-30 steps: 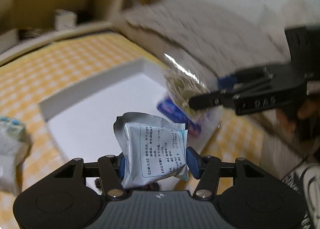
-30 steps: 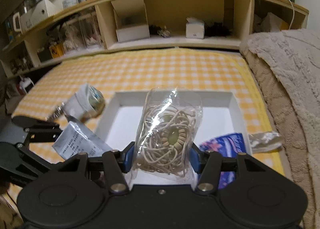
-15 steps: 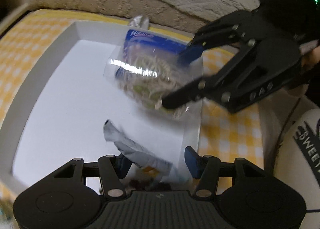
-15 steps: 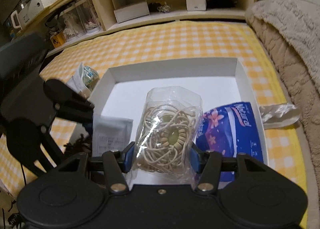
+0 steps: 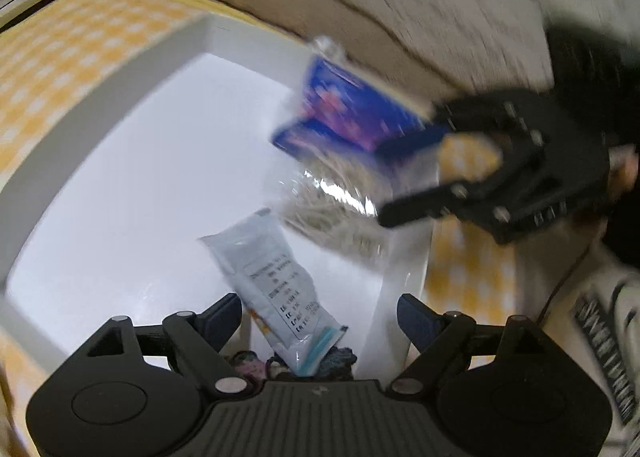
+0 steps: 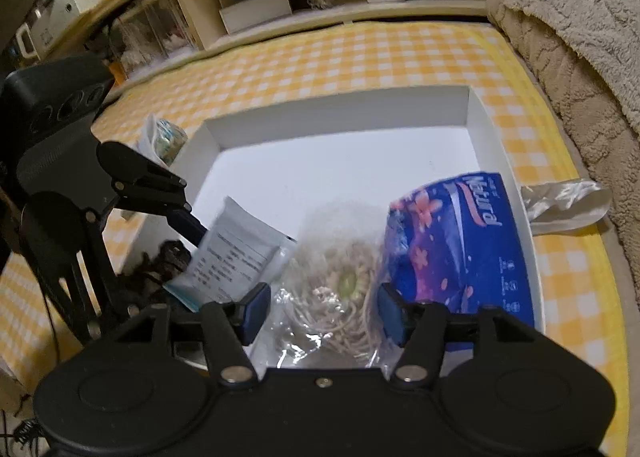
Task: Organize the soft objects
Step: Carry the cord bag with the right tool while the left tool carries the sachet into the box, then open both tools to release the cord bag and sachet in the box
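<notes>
Left gripper (image 5: 320,317): jaws spread wide, blue pads apart; the silver-grey foil sachet with printed text (image 5: 276,281) lies between them, touching neither pad that I can see, so it is released.
Right gripper (image 6: 322,307): jaws parted around the clear plastic bag of beige cord (image 6: 340,297); whether the pads press the bag cannot be told, since the bag is blurred.
Foil sachet: inside the shallow white cardboard tray (image 6: 340,107), at the tray's 7 o'clock corner in the right wrist view, propped on a dark crocheted item (image 6: 168,257).
Cord bag: in the tray at 6 o'clock, between the sachet and the blue flowered tissue pack (image 6: 460,241).
Tissue pack: at the tray's 4 o'clock side, leaning on the right wall.
Tray: sits on the yellow-and-white checked cloth (image 6: 320,57).
Outside the tray: a crumpled clear wrapper (image 6: 564,201) at 3 o'clock, a small patterned packet (image 6: 164,137) at 9 o'clock, a beige knitted blanket (image 6: 580,57) at 2 o'clock.
</notes>
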The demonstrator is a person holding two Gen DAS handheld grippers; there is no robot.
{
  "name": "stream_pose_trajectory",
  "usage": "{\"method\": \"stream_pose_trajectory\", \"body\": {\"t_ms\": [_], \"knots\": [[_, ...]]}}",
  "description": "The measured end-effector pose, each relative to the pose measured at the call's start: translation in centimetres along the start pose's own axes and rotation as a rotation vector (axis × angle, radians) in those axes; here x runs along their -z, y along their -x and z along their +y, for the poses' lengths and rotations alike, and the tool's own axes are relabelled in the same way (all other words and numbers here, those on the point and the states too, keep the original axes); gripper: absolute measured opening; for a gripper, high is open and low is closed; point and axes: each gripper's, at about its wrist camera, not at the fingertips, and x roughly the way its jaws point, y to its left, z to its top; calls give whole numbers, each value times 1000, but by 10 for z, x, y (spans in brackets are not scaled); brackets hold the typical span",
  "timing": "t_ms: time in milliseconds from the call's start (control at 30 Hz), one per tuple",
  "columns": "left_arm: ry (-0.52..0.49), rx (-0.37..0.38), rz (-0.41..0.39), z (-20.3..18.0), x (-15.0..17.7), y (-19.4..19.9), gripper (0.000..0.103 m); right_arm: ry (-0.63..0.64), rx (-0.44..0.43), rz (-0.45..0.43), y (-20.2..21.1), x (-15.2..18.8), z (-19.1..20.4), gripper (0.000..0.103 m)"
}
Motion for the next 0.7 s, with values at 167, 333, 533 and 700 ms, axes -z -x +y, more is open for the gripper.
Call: {"method": "stream_pose_trajectory", "body": {"t_ms": [167,333,533,700], "knots": [[174,1,-64,16,9,17,49,7,-4,-38,16,-4,4,54],[246,-34,-3,20,5,-7,36,50,-3,-3,19,-2,15,44],[229,20,30,5,8,-26,36,69,20,17,11,-2,20,42],[184,16,37,-9,8,-21,38,62,26,21,8,-3,19,39]]}}
